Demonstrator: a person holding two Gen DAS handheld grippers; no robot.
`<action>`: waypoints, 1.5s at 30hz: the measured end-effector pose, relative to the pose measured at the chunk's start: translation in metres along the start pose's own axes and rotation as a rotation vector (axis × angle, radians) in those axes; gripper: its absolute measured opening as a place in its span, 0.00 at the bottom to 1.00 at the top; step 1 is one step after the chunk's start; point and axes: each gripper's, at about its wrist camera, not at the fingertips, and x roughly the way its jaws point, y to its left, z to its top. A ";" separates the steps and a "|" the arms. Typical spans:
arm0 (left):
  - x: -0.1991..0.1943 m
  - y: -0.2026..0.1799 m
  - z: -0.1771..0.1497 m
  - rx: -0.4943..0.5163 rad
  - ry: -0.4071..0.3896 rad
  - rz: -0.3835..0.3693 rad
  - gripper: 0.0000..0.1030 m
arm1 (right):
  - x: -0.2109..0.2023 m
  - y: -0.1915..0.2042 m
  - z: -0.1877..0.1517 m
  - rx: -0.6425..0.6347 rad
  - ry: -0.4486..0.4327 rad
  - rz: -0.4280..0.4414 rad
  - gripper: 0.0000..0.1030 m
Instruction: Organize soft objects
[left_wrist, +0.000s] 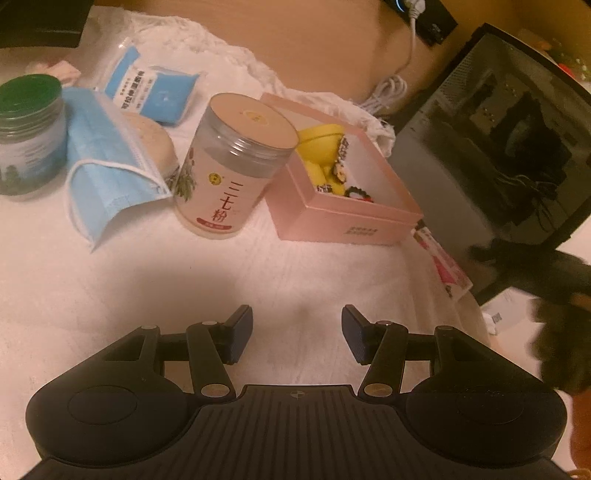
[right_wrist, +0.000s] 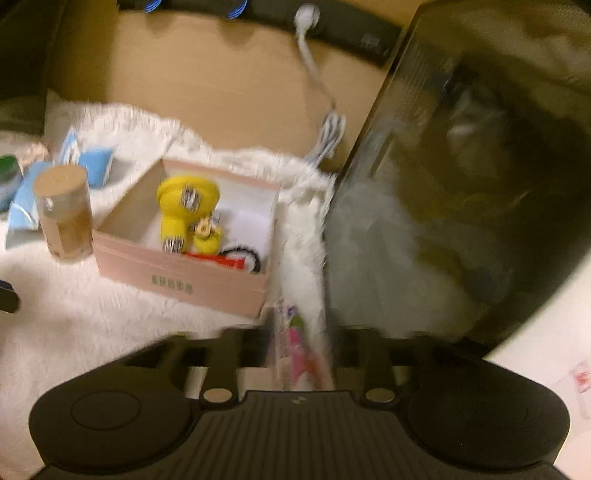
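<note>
Overhead, left gripper (left_wrist: 297, 334) jaws wide apart above white rug (left_wrist: 110, 288), right gripper (right_wrist: 299, 354) clamped on pink packet (right_wrist: 295, 343)

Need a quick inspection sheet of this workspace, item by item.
Surface: white fluffy cover, partly lit.
Job's things: blue face masks draped by the jars; pink box open, yellow toys inside; pink packet at the box's right corner.
Clutter: tan-lid jar upright; green-lid jar; blue packet.
Grippers: left gripper open, empty; right gripper blurred around the pink packet, grip unclear.
Cables: white cord coiled behind box.
Surroundings: dark glass-sided case on the right.
</note>
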 end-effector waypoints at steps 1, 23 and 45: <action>-0.002 0.001 -0.001 -0.002 -0.001 0.004 0.56 | 0.013 0.006 -0.003 -0.014 0.021 -0.009 0.53; -0.004 0.003 -0.002 0.002 0.016 -0.012 0.56 | -0.071 -0.001 0.011 0.016 -0.036 0.097 0.17; -0.082 0.059 -0.013 -0.159 -0.192 0.359 0.56 | 0.029 0.078 0.101 0.012 -0.184 0.299 0.55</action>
